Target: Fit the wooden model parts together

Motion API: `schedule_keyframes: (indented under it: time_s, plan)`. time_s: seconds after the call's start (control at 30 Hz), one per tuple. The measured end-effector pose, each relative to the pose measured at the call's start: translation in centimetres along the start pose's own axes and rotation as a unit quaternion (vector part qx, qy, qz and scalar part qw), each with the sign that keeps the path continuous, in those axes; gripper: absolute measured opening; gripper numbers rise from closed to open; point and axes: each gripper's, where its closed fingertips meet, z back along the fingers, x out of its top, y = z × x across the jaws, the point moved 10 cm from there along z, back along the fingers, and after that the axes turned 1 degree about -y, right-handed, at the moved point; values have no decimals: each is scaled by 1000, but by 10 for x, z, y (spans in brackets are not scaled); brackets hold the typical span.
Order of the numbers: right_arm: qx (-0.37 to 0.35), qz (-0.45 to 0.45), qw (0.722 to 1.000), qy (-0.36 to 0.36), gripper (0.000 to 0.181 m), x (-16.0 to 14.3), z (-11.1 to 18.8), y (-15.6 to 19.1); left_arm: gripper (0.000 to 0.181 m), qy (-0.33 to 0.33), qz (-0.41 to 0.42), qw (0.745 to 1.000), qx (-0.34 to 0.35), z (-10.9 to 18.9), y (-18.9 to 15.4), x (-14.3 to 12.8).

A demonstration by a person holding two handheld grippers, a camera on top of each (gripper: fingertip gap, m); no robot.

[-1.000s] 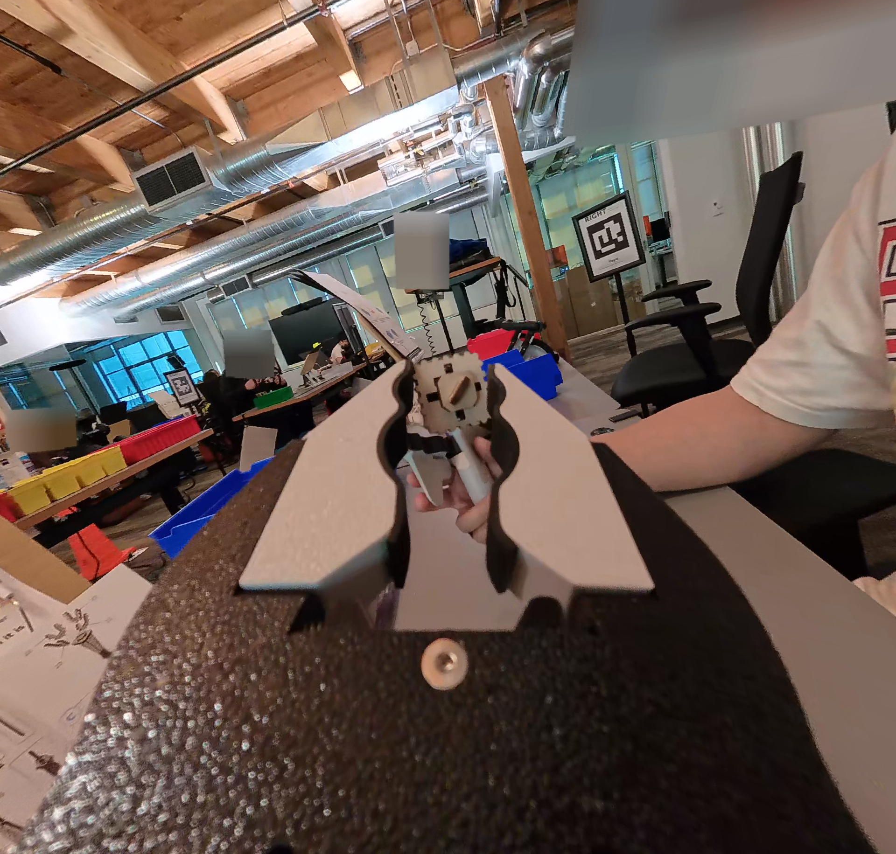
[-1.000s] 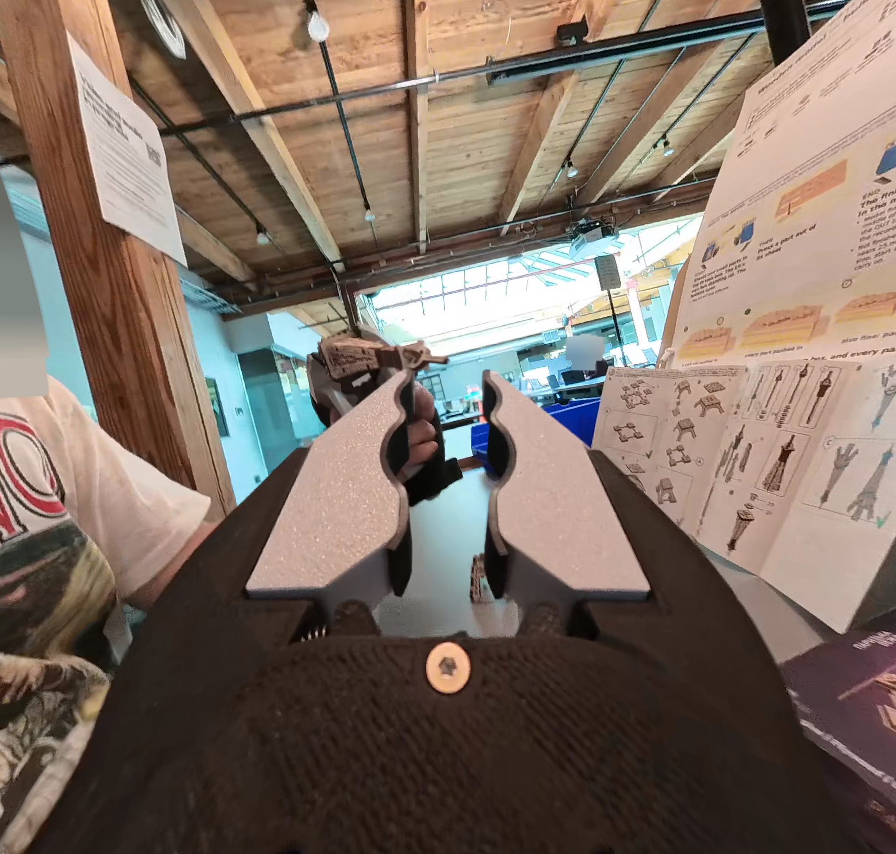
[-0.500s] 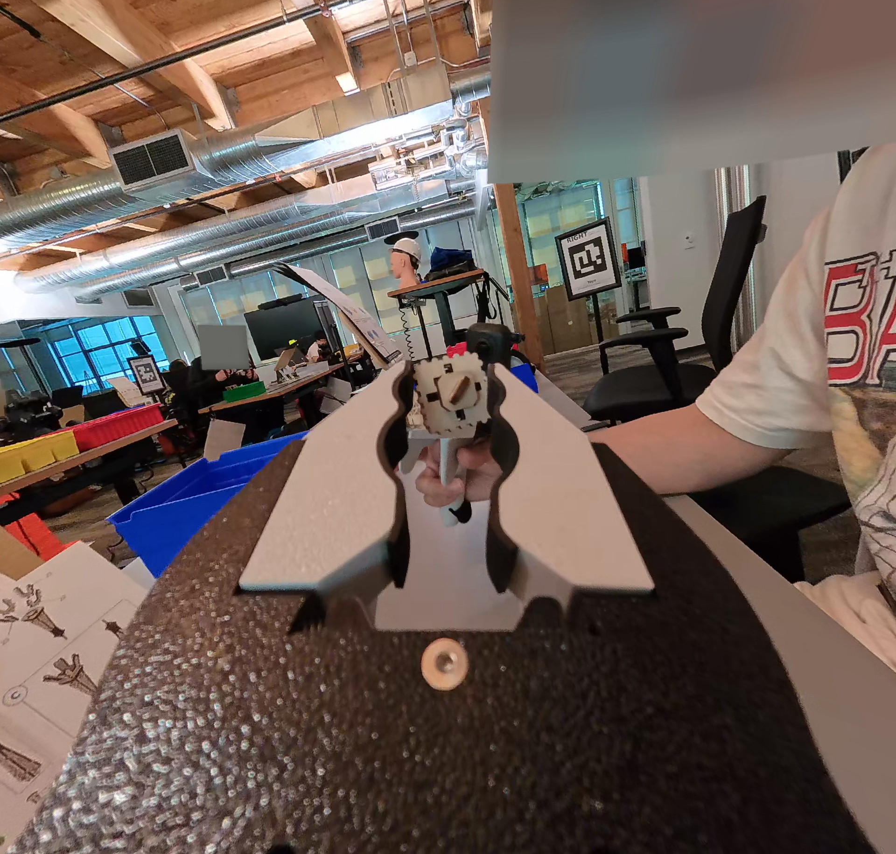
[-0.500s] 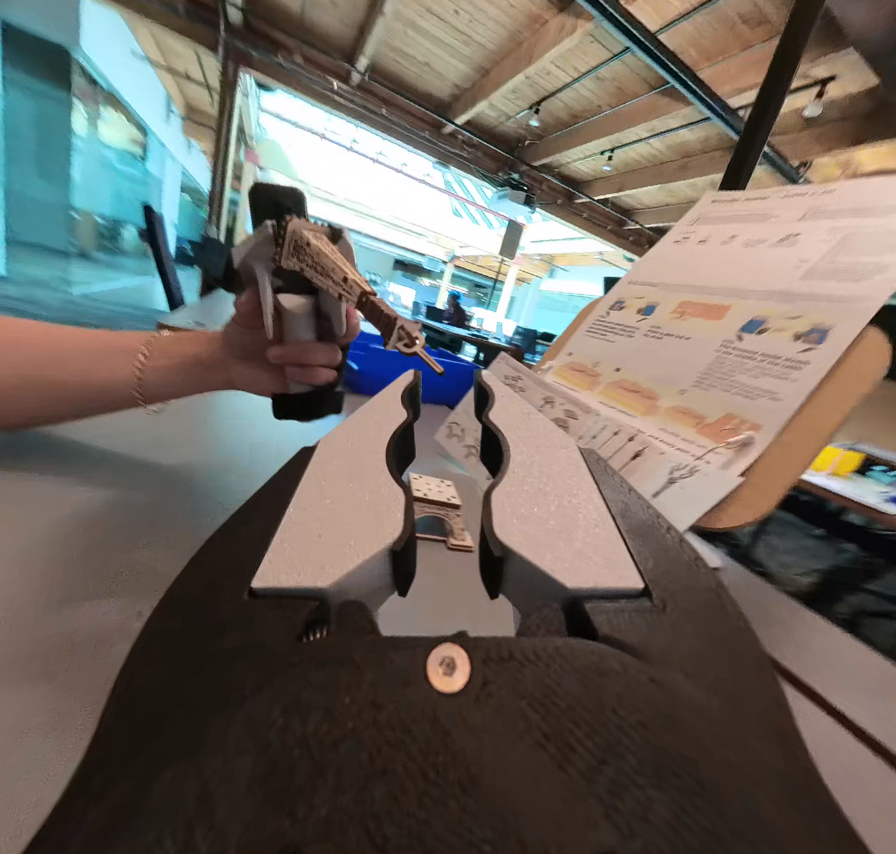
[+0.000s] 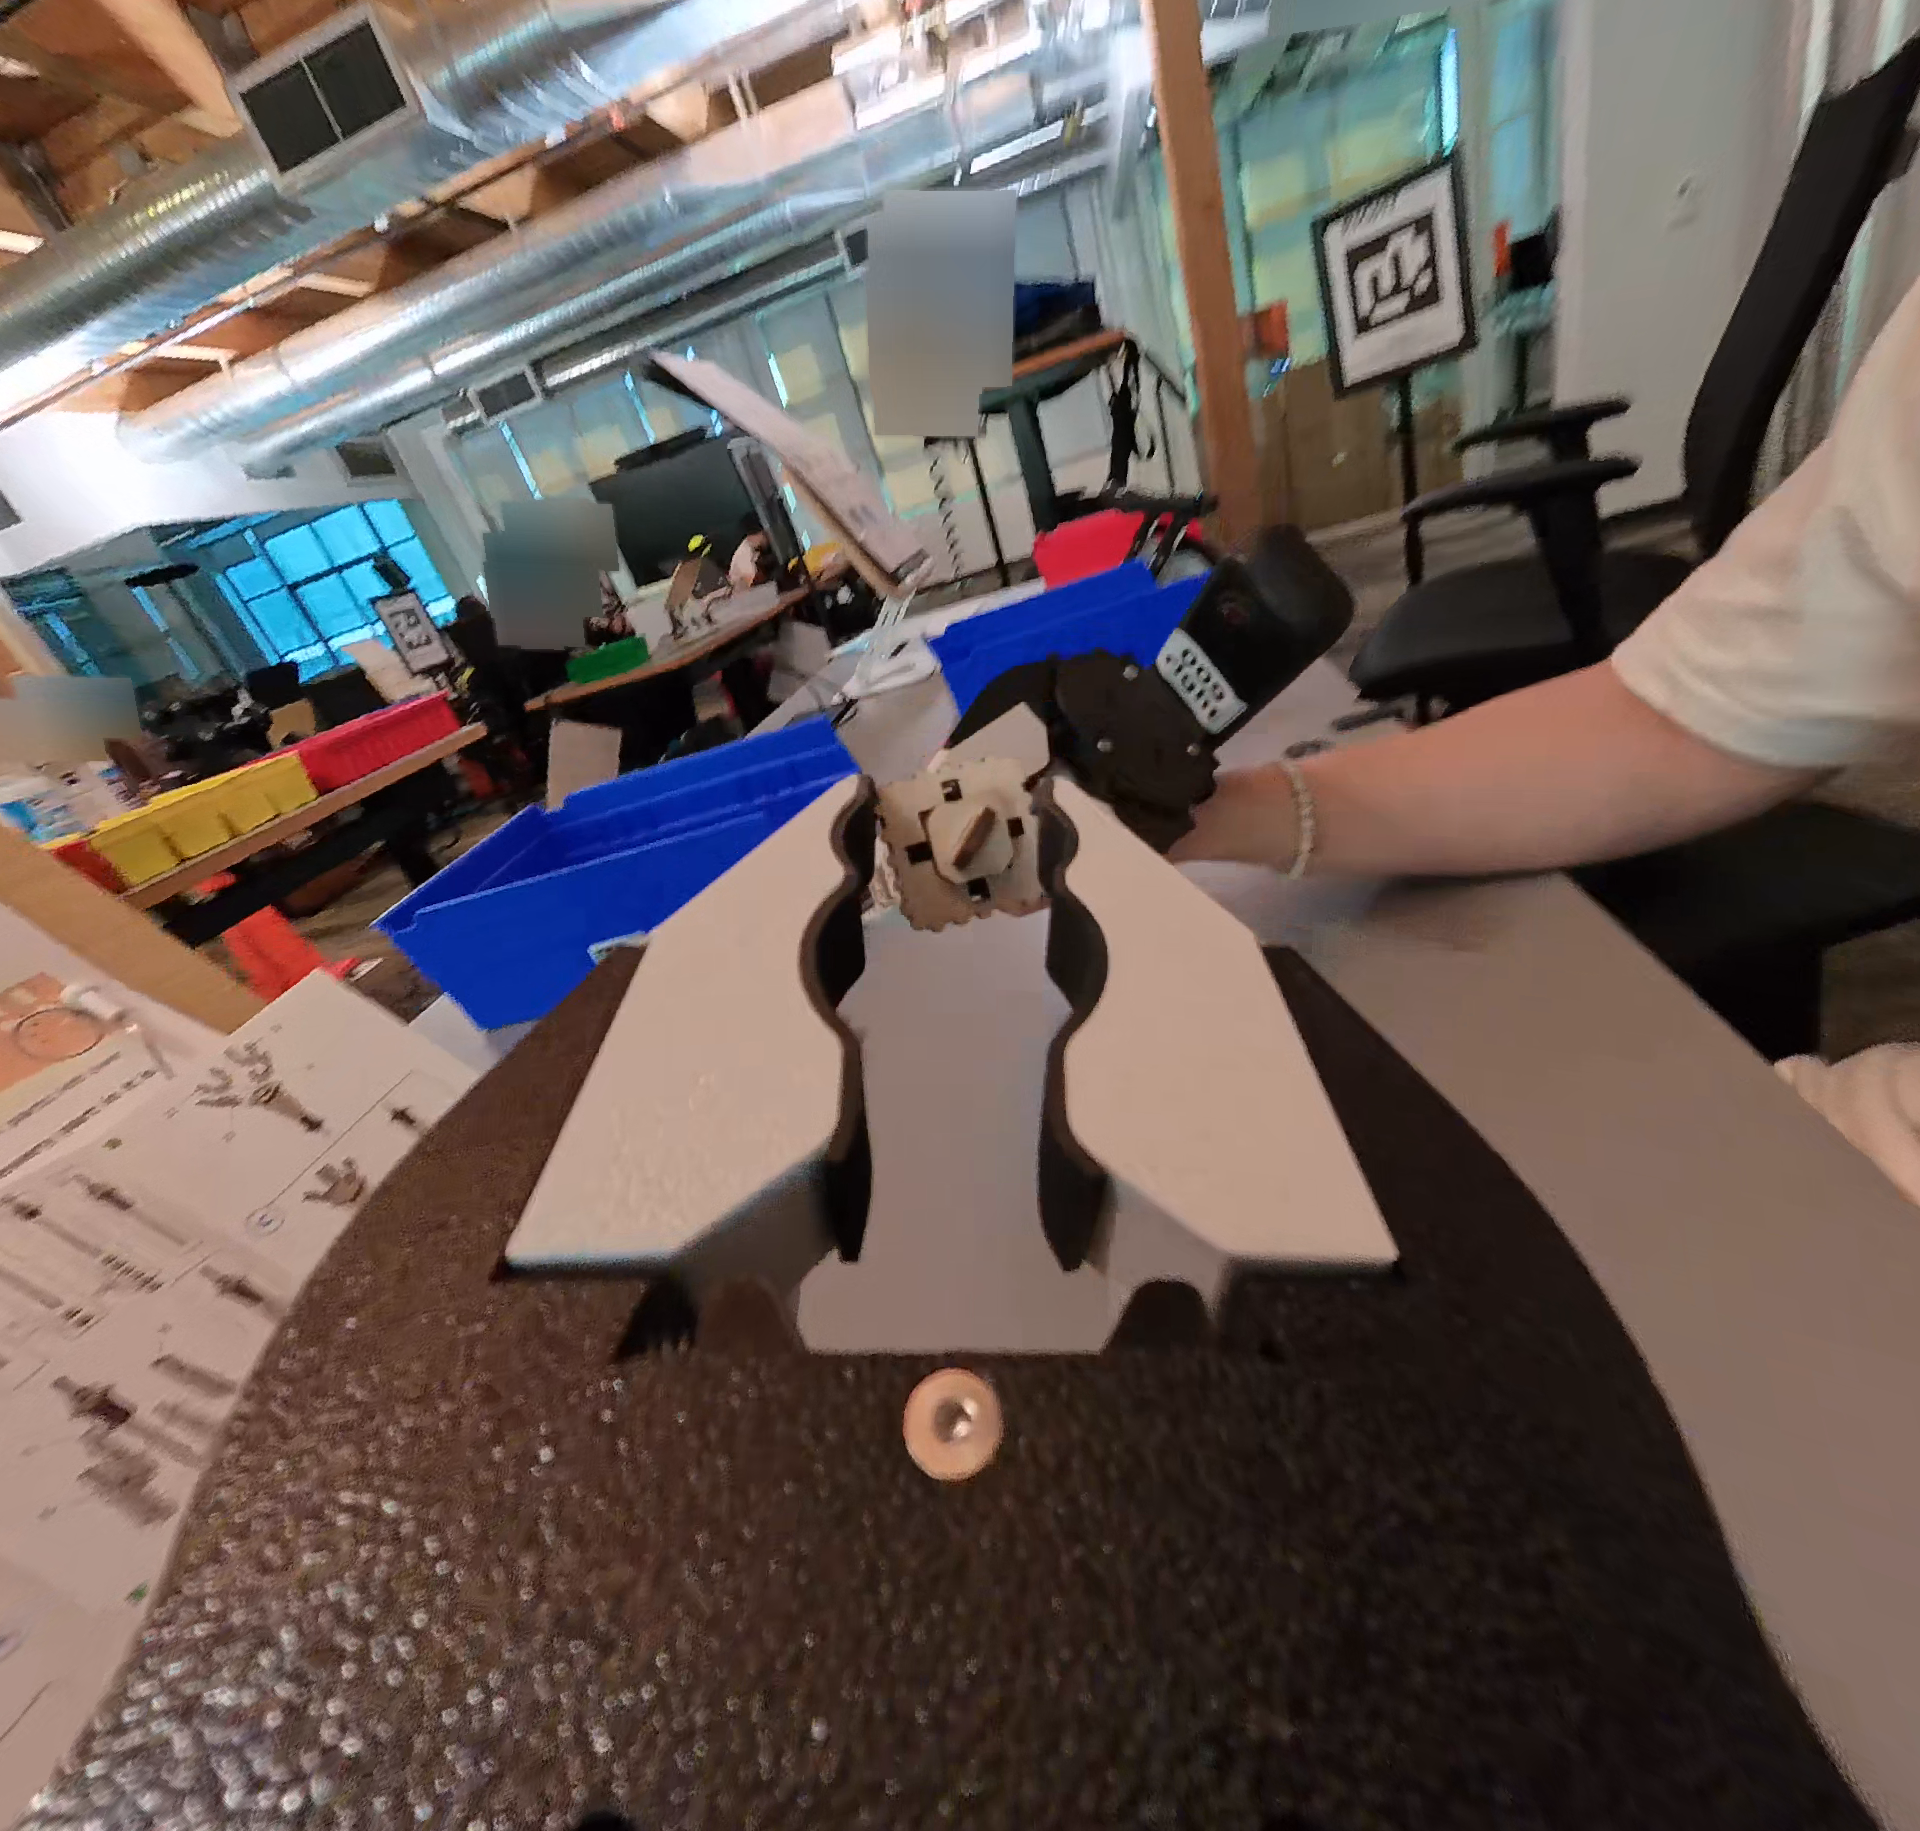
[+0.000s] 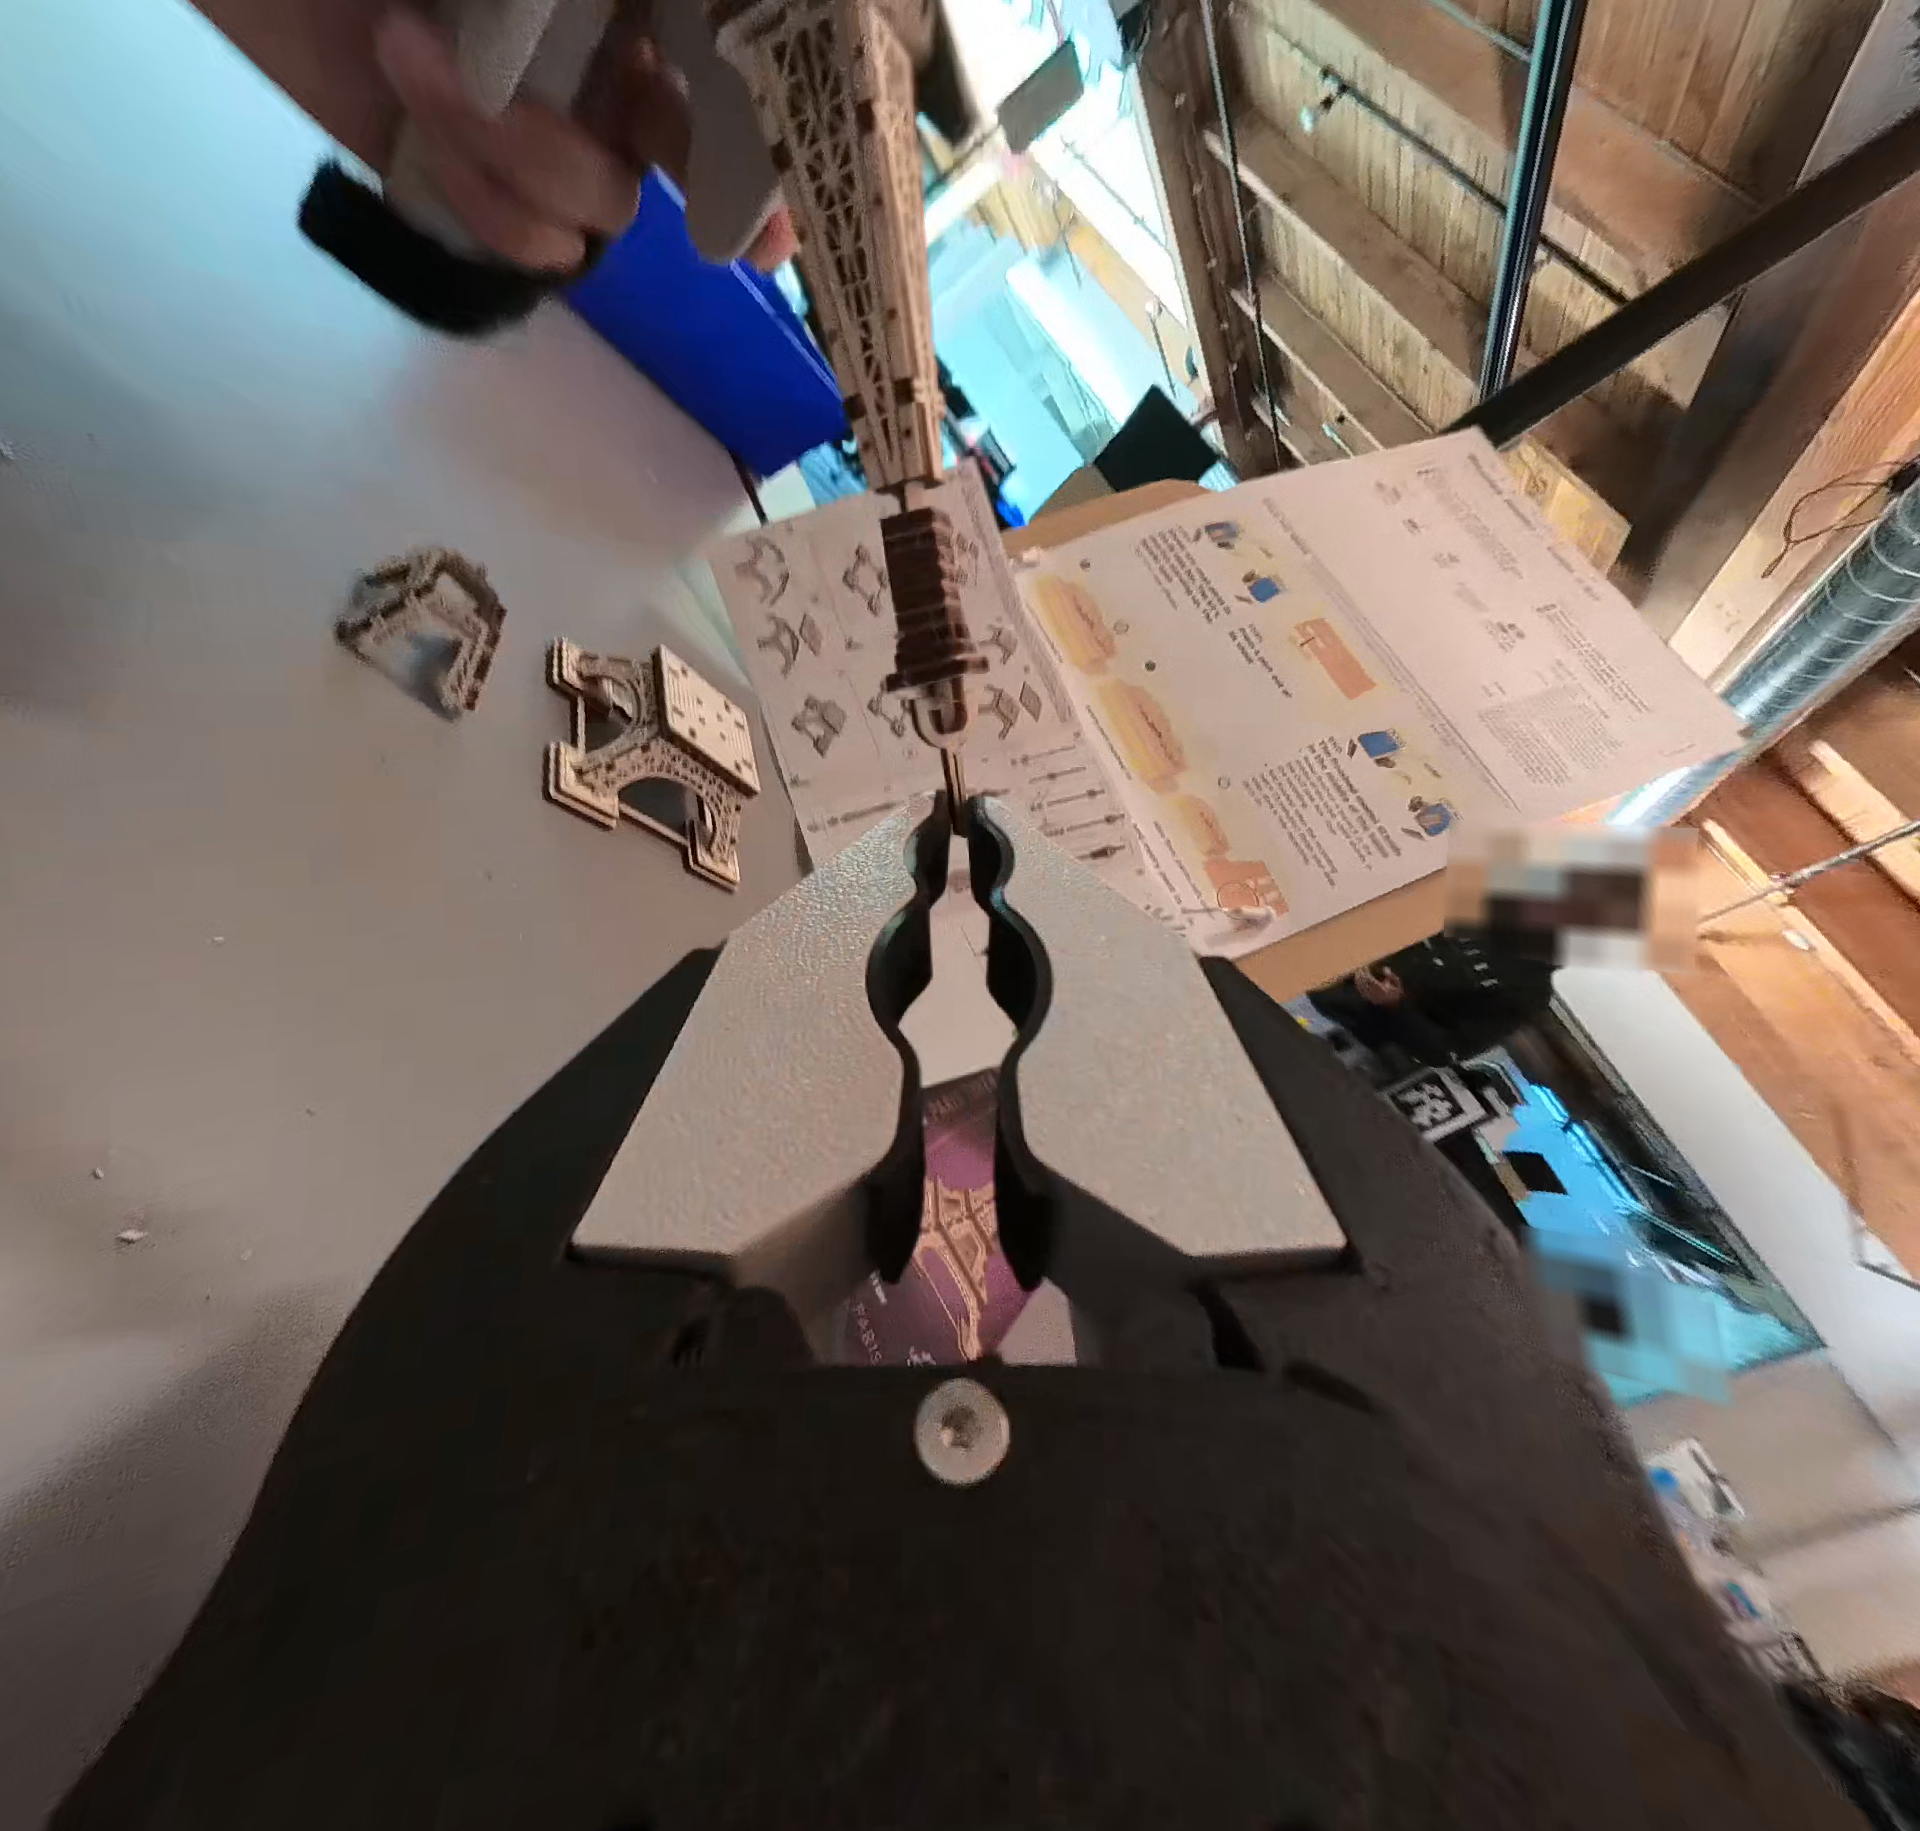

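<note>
Fingers of my right gripper (image 6: 961, 815) now pinch spire tip (image 6: 951, 779), open 0.5 s ago; left gripper (image 5: 951, 846) still grips tower (image 5: 961, 839), so alignment can start.

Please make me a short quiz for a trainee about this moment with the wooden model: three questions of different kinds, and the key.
1. True or false: the left gripper holds the wooden tower by its wide end.
2. How many loose wooden pieces lie on the grey table? A) one B) two C) four
3. Fill in: the right gripper is pinched on the tower's thin ____.
Key: 1 true; 2 B, the arched base and a smaller frame; 3 tip.
</note>
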Motion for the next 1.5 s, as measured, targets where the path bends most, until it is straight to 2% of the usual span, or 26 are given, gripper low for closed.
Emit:
schedule_keyframes:
  time_s: [0.13, 0.23, 0.4, 0.5, 0.63, 0.73, 0.9, 1.03, 1.33, 1.43, 1.5]
  plan:
    - [-15, -1, 1000, 26, 0, 0, -7, 6, 29, 55, -47, 995, 65, 10, 0, 2]
    - [-38, 10, 998, 42, 0, 3, -11, 8, 29, 124, -80, 983, 113, 18, 2, 0]
    - [-30, 50, 997, 48, 0, 6, -18, 19, 33, 138, -53, 983, 111, 28, 0, -5]
    - [-26, 85, 994, 62, 0, 3, -16, 19, 42, 180, -51, 974, 128, 33, 1, -12]
    - [-34, 154, 980, 120, 0, -8, -9, 9, 55, 243, -45, 959, 138, 34, -1, -14]
    - [-24, 173, 970, 168, 0, -22, -5, 4, 53, 260, -42, 954, 143, 34, -1, -16]
    - [45, 144, 963, 224, 1, -43, -5, 11, 46, 293, -29, 941, 167, 41, 4, -31]
    - [104, 117, 954, 255, 2, -55, -5, 18, 45, 302, -16, 937, 175, 51, 5, -43]
    - [129, 86, 951, 269, 3, -71, 2, 19, 42, 278, 30, 938, 207, 75, 12, -60]
    - [143, 61, 949, 273, 28, -76, 7, 17, 42, 266, 46, 938, 219, 80, 16, -62]
    - [143, 27, 954, 262, 32, -76, 13, 10, 42, 256, 59, 939, 222, 83, 18, -65]
